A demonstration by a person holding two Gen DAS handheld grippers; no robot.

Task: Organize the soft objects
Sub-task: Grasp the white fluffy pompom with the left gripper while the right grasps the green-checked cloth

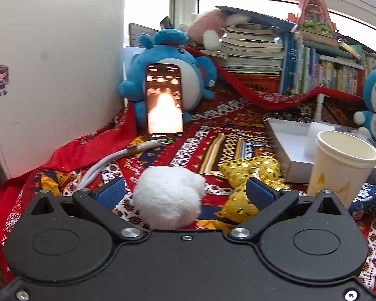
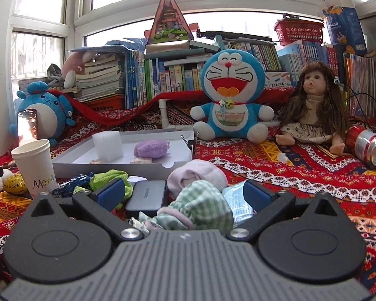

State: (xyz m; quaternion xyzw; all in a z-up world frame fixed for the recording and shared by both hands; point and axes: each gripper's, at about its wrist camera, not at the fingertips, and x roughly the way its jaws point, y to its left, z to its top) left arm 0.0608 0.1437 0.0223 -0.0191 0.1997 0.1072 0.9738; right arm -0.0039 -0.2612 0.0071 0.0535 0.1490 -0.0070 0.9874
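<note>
In the left wrist view my left gripper (image 1: 185, 192) is open, its blue pads on either side of a white fluffy plush (image 1: 168, 195) lying on the patterned cloth, not touching it. A gold sequined soft piece (image 1: 250, 175) lies just right of it. In the right wrist view my right gripper (image 2: 184, 193) is open over a green checked cloth bundle (image 2: 200, 208), with a pink rolled towel (image 2: 198, 175) behind it. A white tray (image 2: 178, 161) holds a purple soft ball (image 2: 151, 148), a white sponge block (image 2: 107, 145) and a small pink checked piece (image 2: 141, 160).
A paper cup (image 2: 35, 168) stands left of the tray, also in the left wrist view (image 1: 338, 168). A dark power bank (image 2: 148, 195), green cloth (image 2: 107, 178) and blue cloth (image 2: 70, 184) lie in front. A phone (image 1: 164, 100) leans on a blue plush (image 1: 168, 57). Doraemon plush (image 2: 230, 95), doll (image 2: 313, 105), can (image 2: 366, 145), books behind.
</note>
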